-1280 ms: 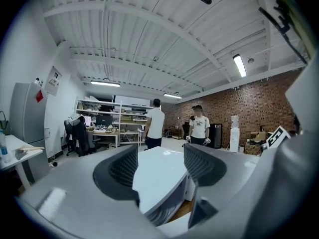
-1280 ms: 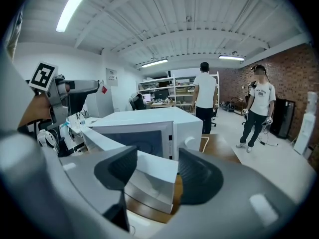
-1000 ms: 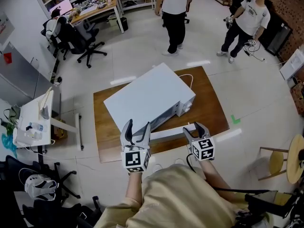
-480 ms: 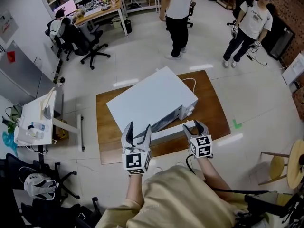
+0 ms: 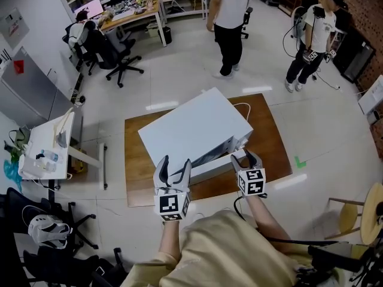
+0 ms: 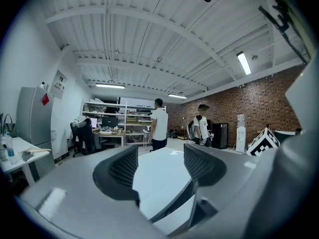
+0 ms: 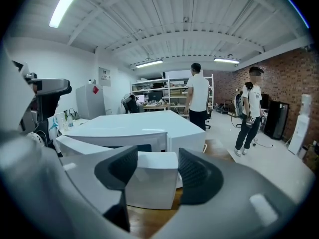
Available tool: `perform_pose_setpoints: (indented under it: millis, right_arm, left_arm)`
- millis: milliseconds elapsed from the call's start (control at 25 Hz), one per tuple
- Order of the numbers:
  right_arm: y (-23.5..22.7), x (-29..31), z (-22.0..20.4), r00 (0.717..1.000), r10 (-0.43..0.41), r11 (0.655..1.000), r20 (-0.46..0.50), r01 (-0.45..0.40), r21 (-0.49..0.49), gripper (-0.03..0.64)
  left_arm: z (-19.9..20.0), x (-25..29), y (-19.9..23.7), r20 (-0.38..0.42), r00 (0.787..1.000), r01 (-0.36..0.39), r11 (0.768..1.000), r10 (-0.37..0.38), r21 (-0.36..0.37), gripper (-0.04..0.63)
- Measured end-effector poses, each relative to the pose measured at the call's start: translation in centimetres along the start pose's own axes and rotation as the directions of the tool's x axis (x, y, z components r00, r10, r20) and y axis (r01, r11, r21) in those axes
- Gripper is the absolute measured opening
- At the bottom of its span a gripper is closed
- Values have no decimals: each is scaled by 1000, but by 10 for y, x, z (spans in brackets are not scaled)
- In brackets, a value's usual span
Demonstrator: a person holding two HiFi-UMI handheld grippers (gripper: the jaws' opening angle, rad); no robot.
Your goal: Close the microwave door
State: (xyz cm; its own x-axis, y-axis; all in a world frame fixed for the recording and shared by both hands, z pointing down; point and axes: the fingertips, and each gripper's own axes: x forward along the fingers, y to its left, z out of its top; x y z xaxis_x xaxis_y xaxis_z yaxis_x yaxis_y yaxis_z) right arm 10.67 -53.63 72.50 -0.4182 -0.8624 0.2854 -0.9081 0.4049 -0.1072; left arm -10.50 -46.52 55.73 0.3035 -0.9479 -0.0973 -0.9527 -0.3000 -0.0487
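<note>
White microwave [image 5: 194, 127] stands in the middle of a low wooden desk [image 5: 263, 130], turned at an angle to the desk edges. Its door [image 5: 209, 167] is not closed: it stands out from the front face w/ a dark gap between them, wider at the end near the person's right side.

Right gripper [image 5: 245, 157] is at that free end of the door. In the right gripper view the jaws are clamped on the white end of the door [image 7: 149, 180], one pad on each side and touching it. The microwave body [image 7: 124, 126] is just behind, w/ a bit of the dark opening visible.

Left gripper [image 5: 175, 161] is held near the other end of the door, approx. at the front left corner of the microwave. Its jaws are apart w/ nothing between them. In the left gripper view [image 6: 159, 163] only the white top of the microwave is seen through the gap, further away.

Around the desk: grey floor, a green mark [image 5: 300, 161] on the floor at the right, a small white desk [image 5: 45, 151] at the left and an office chair [image 5: 114, 52] beyond it. Two people stand in the back, one in a white shirt and dark trousers [image 5: 230, 17], one more to the right [image 5: 311, 34].
</note>
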Motion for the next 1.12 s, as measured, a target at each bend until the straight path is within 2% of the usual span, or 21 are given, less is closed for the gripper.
perform_pose_setpoints:
  millis: [200, 960, 1120]
  right_arm:
    - [-5, 7, 0, 999, -35, 999, 30, 35, 19, 252]
    - [-9, 36, 14, 998, -20, 996, 64, 14, 83, 255]
    - [-8, 41, 15, 999, -2, 996, 39, -1, 85, 253]
  left_arm:
    - [-2, -2, -2, 2, 1000, -8, 1000, 8, -1, 290]
    - [-2, 7, 10, -14, 999, -29, 1000, 29, 2, 290]
    - [-4, 15, 12, -16, 1000, -25, 1000, 25, -1, 290]
